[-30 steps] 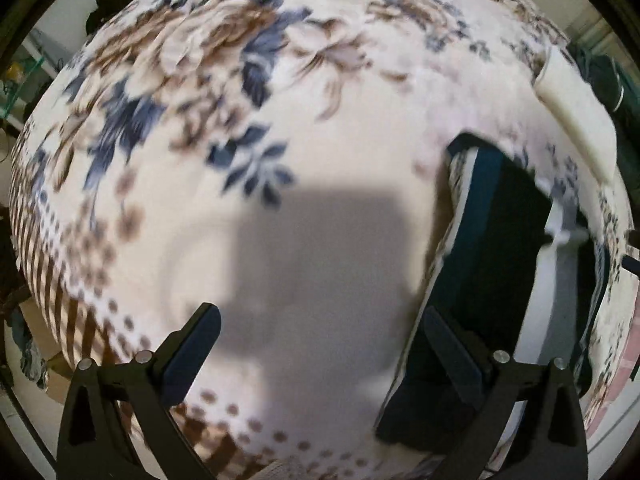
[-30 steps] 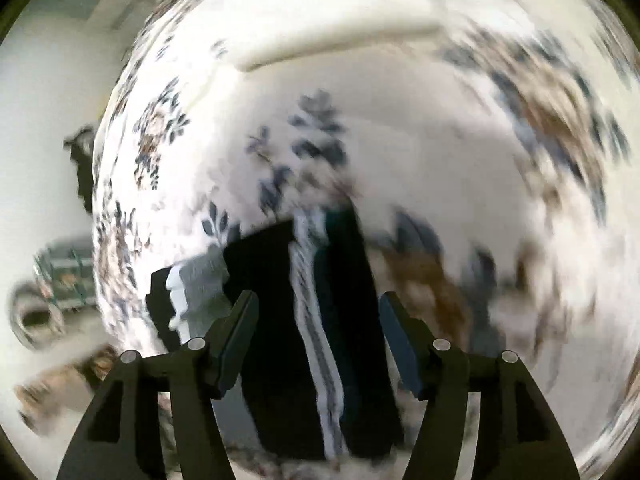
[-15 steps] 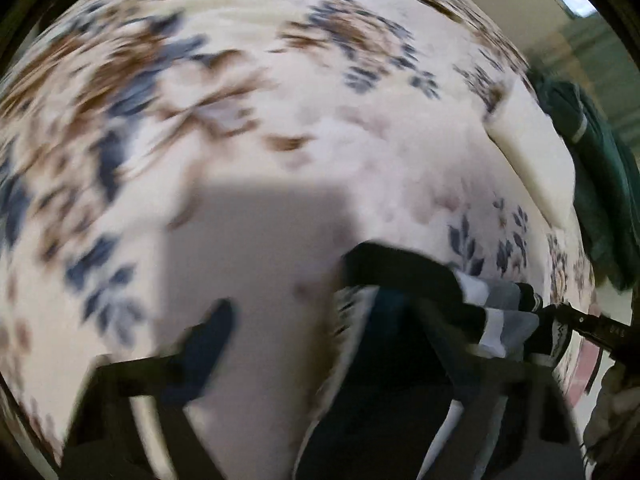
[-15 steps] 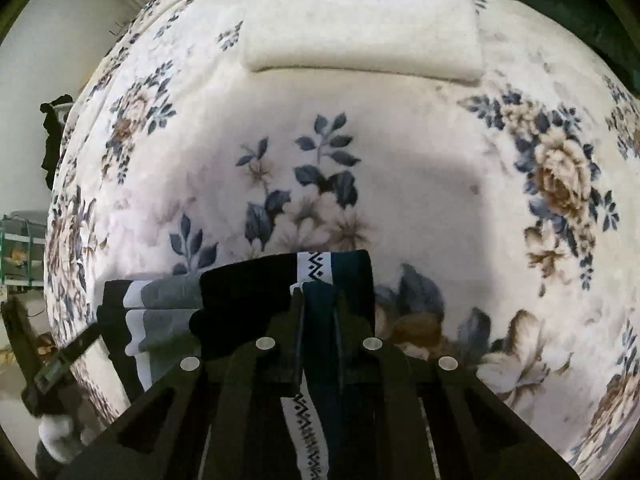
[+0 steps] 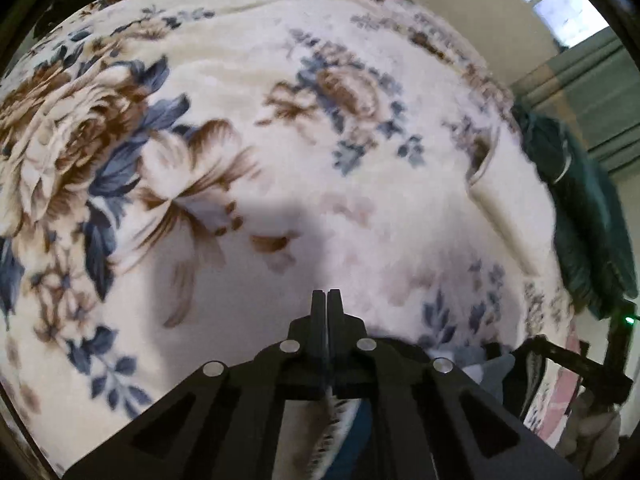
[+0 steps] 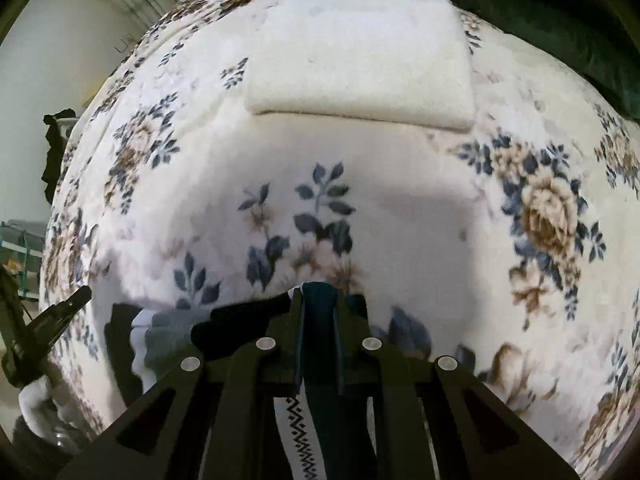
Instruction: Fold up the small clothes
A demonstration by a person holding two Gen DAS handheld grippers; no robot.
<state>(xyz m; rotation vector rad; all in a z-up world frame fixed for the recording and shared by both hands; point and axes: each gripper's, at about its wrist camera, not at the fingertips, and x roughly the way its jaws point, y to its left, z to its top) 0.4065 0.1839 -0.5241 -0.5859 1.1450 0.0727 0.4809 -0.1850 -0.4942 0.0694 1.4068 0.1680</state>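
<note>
We find the garment (image 6: pixel 240 320) on the blanket (image 6: pixel 400 220); the towel (image 6: pixel 360 68) lies behind it, well apart.

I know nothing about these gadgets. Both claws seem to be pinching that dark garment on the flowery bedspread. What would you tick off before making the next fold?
1. Right gripper shut on the dark garment: ok, teal cloth sits between its fingers.
2. Left gripper holding cloth: ok, shut, with a patterned edge pinched lower between the fingers.
3. Both grips on the same edge: cannot tell, the grippers hide most of the garment.
4. Room ahead on the floral blanket: ok, bare blanket in front of both grippers.
5. Folded cream towel out of the way: ok, it lies farther up the bed.
6. Garment flat, no bunching: cannot tell.
</note>
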